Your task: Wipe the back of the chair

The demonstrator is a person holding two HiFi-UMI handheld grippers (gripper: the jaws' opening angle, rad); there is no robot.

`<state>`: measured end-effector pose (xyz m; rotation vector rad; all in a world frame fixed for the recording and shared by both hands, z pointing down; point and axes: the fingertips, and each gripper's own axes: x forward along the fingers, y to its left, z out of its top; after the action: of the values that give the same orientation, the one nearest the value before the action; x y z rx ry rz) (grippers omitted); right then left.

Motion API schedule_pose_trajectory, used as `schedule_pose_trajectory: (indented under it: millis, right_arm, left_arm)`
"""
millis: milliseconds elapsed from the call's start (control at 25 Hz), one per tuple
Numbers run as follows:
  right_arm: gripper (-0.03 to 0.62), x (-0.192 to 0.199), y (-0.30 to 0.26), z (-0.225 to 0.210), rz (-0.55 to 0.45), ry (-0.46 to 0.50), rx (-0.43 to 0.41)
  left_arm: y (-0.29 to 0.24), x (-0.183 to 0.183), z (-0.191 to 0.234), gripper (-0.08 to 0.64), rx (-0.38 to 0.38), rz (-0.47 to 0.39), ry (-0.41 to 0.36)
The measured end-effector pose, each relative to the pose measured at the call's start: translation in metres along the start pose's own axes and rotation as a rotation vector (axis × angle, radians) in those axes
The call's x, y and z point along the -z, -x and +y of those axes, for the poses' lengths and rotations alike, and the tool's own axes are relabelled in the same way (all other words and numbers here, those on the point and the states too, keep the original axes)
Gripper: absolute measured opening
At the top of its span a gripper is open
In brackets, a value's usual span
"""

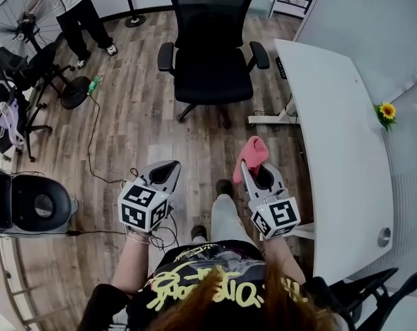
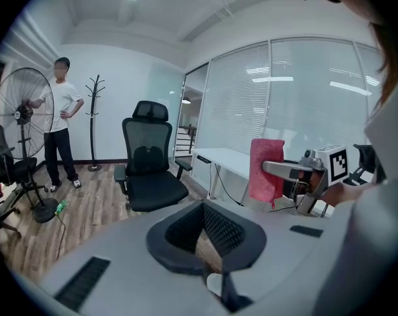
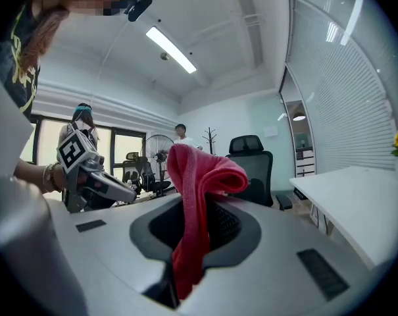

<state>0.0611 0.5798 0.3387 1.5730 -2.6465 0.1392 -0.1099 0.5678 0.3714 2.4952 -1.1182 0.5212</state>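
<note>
The black mesh-back office chair (image 1: 209, 47) stands on the wood floor ahead of me, its seat turned toward me; it also shows in the left gripper view (image 2: 148, 160) and behind the cloth in the right gripper view (image 3: 254, 157). My right gripper (image 1: 253, 171) is shut on a red cloth (image 1: 253, 152), which bunches above the jaws and hangs down between them (image 3: 197, 203). To its left my left gripper (image 1: 168, 171) is shut with nothing in it (image 2: 205, 206). Both are held well short of the chair.
A white desk (image 1: 339, 150) runs along the right with a sunflower (image 1: 386, 111) on it. A standing fan (image 1: 25, 19), a person (image 1: 84, 12) and a cable (image 1: 91, 136) are at the left. Another dark chair (image 1: 29, 202) sits near my left.
</note>
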Motion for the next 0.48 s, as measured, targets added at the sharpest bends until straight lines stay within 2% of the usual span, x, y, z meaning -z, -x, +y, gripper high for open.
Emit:
schedule_pose_trajectory:
  millis: [200, 480]
  right_arm:
    - [0.06, -0.01, -0.035, -0.026, -0.017, 0.014, -0.038]
    - [0.061, -0.02, -0.108, -0.087, -0.017, 0.02, -0.079]
  left_arm:
    - [-0.036, -0.019, 0.019, -0.006, -0.012, 0.0, 0.001]
    - [-0.103, -0.061, 0.06, -0.006, -0.046, 0.003, 0.014]
